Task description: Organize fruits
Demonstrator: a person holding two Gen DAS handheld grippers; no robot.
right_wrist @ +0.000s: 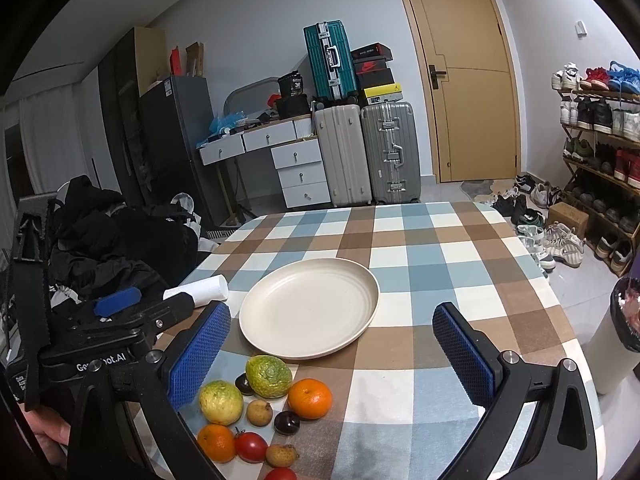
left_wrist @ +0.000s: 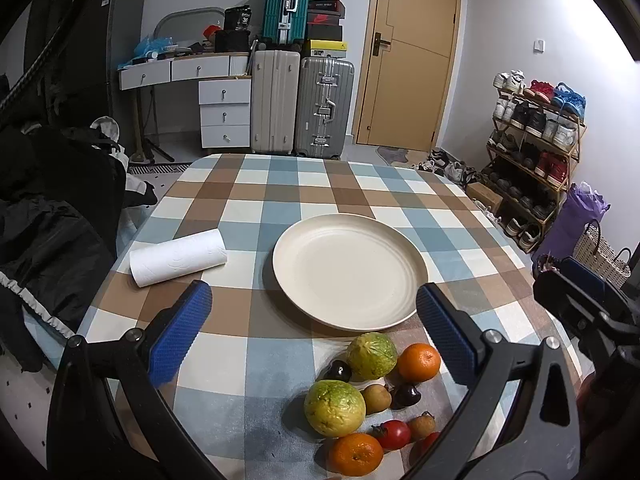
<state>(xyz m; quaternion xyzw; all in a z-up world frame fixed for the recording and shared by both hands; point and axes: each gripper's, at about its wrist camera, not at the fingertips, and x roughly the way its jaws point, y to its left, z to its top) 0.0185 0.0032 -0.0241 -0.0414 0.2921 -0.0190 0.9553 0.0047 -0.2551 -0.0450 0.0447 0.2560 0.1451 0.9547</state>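
An empty cream plate (left_wrist: 348, 272) (right_wrist: 310, 312) sits mid-table on the checked cloth. In front of it lies a cluster of fruit: two green-yellow guavas (left_wrist: 335, 408) (right_wrist: 268, 376), two oranges (left_wrist: 419, 362) (right_wrist: 310, 398), red tomatoes (left_wrist: 394, 435) (right_wrist: 251, 447), dark plums (left_wrist: 406, 395) (right_wrist: 287, 423) and small brown longans (left_wrist: 377, 399) (right_wrist: 259, 413). My left gripper (left_wrist: 314, 336) is open and empty, above the table just left of the fruit. My right gripper (right_wrist: 332, 354) is open and empty, over the fruit's right side.
A paper towel roll (left_wrist: 178, 258) (right_wrist: 198, 290) lies left of the plate. The other gripper shows at each view's edge (left_wrist: 588, 304) (right_wrist: 120, 320). A white bin (right_wrist: 618, 340) stands right of the table. Dark clothes (left_wrist: 52, 200) are piled to the left.
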